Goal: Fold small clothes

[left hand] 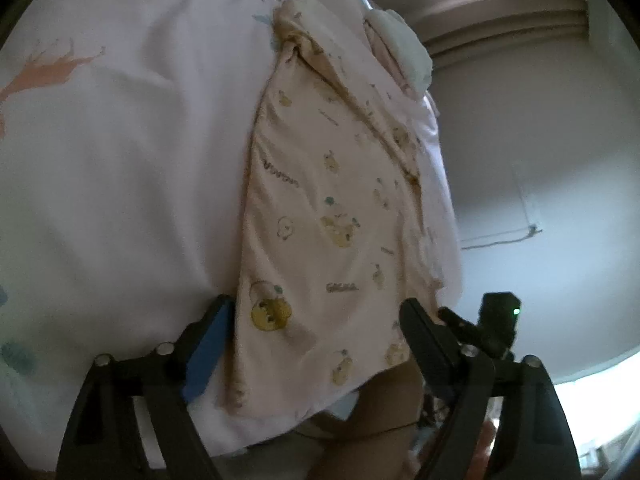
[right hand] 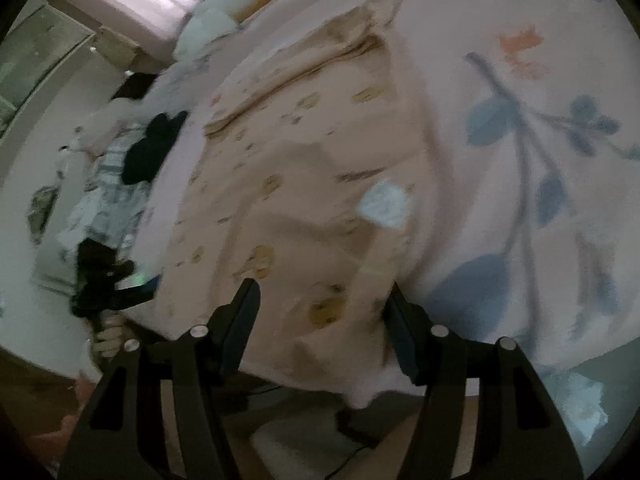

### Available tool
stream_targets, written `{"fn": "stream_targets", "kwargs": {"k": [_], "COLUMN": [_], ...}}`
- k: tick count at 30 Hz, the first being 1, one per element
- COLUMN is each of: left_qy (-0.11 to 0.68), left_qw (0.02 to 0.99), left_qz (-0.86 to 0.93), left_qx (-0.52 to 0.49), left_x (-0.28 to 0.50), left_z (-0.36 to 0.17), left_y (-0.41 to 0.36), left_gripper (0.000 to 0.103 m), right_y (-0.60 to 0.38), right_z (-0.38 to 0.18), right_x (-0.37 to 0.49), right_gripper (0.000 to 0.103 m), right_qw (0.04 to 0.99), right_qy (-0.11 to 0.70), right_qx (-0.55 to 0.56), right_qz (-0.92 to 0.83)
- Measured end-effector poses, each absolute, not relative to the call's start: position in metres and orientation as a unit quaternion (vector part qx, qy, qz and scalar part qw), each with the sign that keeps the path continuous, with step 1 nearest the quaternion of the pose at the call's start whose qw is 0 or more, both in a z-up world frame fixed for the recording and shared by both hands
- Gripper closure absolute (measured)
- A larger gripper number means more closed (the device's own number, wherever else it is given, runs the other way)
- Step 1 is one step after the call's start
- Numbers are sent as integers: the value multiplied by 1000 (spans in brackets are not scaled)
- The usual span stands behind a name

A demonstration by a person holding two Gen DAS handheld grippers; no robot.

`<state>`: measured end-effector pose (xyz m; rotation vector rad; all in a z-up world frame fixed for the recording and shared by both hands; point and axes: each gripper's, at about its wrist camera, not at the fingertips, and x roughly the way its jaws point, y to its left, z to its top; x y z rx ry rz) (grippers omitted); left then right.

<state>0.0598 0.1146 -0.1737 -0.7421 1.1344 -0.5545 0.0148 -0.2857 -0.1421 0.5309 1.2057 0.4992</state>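
Note:
A small cream garment (left hand: 320, 200) printed with yellow animals lies flat on the white flowered bedsheet (left hand: 120, 160), near the bed's edge. My left gripper (left hand: 316, 314) hovers at the garment's near hem, open, its fingers straddling the cloth's width without pressing it. In the right wrist view the same garment (right hand: 288, 152) shows blurred, with a pale round patch (right hand: 384, 204) on it. My right gripper (right hand: 322, 296) stands open over its near end, cloth below the gap. Each gripper appears in the other's view: the right gripper's body (left hand: 498, 320) and the left gripper's body (right hand: 108, 280), held by a hand (right hand: 108, 336).
A heap of other clothes, one black piece (right hand: 152, 148) and a striped one (right hand: 112, 184), lies at the bed's left edge. Pale pillows (right hand: 224, 12) sit at the head. More folded cloth (left hand: 404, 48) rests beyond the garment. The floor (left hand: 540, 160) drops off beside the bed.

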Motion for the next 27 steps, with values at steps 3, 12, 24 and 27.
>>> {"fn": "stream_targets", "kwargs": {"k": [3,12,24,27], "left_qy": [519,523,481,468], "left_qw": [744,749,790,793], "left_qz": [-261,-222,-239,-257], "left_qx": [-329,-341,-294,-294], "left_x": [60,70,61,65], "left_z": [-172,-180,-134,-119], "left_y": [105,93,84,79], "left_gripper": [29,87,98,98], "right_y": [-274,-280,-290,-285], "right_z": [-144,-150,-135,-123], "right_x": [14,19,23,25], "right_gripper": [46,88,94,94], "right_qw": [762,767,783,793], "right_qy": [553,551,517,502], "right_qx": [234,241,261,256], "right_qz": [242,222,227,232]}}
